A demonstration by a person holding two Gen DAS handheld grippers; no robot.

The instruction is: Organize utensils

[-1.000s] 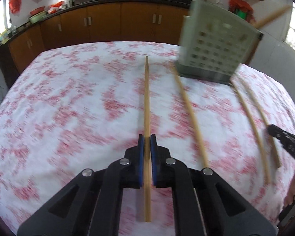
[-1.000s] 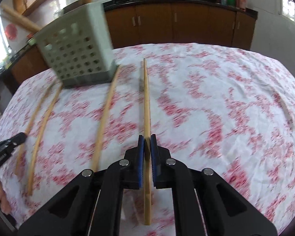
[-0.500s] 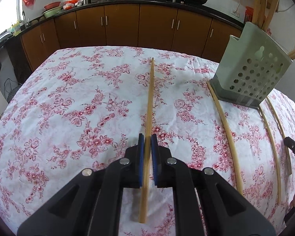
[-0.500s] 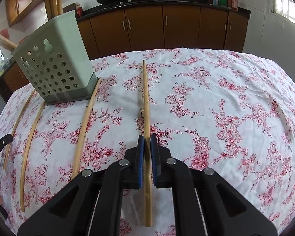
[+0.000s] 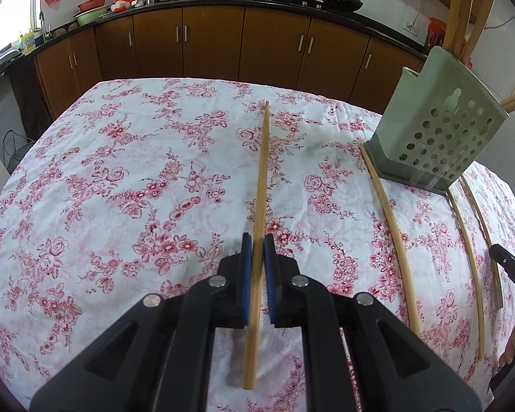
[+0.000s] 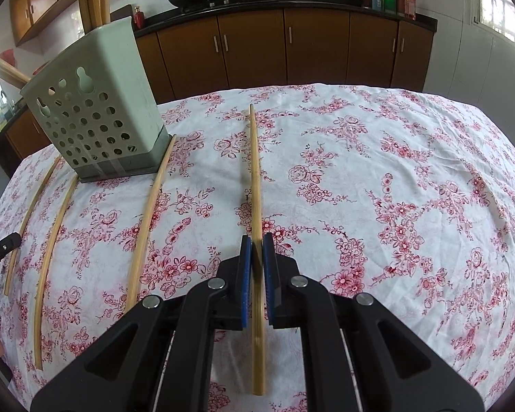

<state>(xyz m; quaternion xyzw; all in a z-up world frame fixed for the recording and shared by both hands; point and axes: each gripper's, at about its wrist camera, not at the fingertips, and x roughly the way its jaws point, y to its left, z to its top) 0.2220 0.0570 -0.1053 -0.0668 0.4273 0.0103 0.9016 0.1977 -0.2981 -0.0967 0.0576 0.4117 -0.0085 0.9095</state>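
My left gripper [image 5: 257, 252] is shut on a bamboo chopstick [image 5: 261, 178] that points forward over the floral tablecloth. My right gripper [image 6: 257, 250] is shut on another bamboo chopstick [image 6: 255, 171], also pointing forward. A pale green perforated utensil holder [image 5: 439, 130] stands to the right in the left wrist view and to the left in the right wrist view [image 6: 96, 113], with several chopsticks standing in it. Three loose chopsticks lie on the cloth beside the holder [image 5: 391, 226] [image 6: 149, 213].
The table has a white cloth with red flowers [image 5: 120, 206]. Brown kitchen cabinets [image 5: 223, 44] and a dark counter with woks stand behind the table. The other gripper's tip shows at the right edge [image 5: 511, 267] and at the left edge [image 6: 0, 249].
Both views have steadied and pulled back slightly from the holder. Each gripper still holds its chopstick. The holder sits farther to the side than a second ago.
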